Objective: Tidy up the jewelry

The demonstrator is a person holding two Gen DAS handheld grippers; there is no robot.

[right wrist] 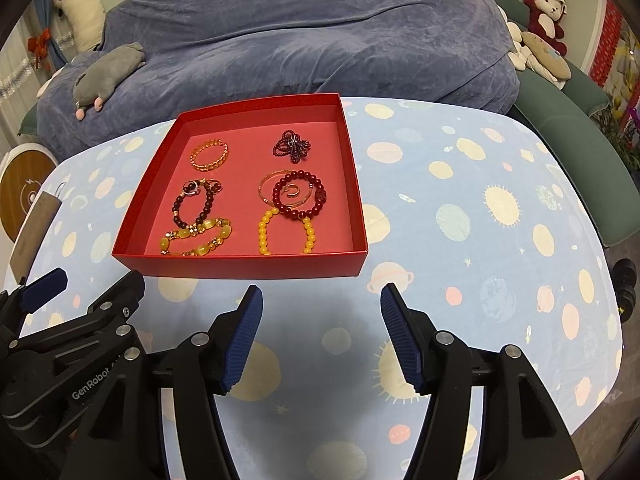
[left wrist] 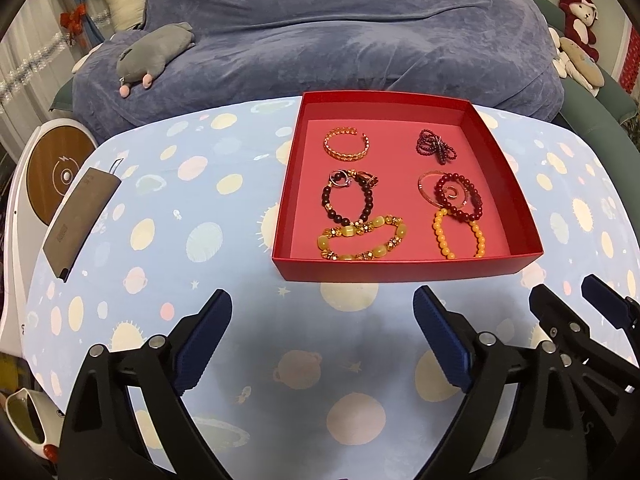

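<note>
the red box [left wrist: 404, 270] sits on a planet-print tablecloth [left wrist: 200, 240], holding the jewelry: a gold cuff bracelet [left wrist: 346, 144], a dark red bead cluster [left wrist: 437, 147], a dark bead bracelet [left wrist: 347, 200], a red bead bracelet [left wrist: 458, 198] and two yellow bead bracelets. the left gripper [left wrist: 322, 320] hangs wide apart and empty just before the box; the right gripper [right wrist: 322, 320] beside it is also spread, empty.
</note>
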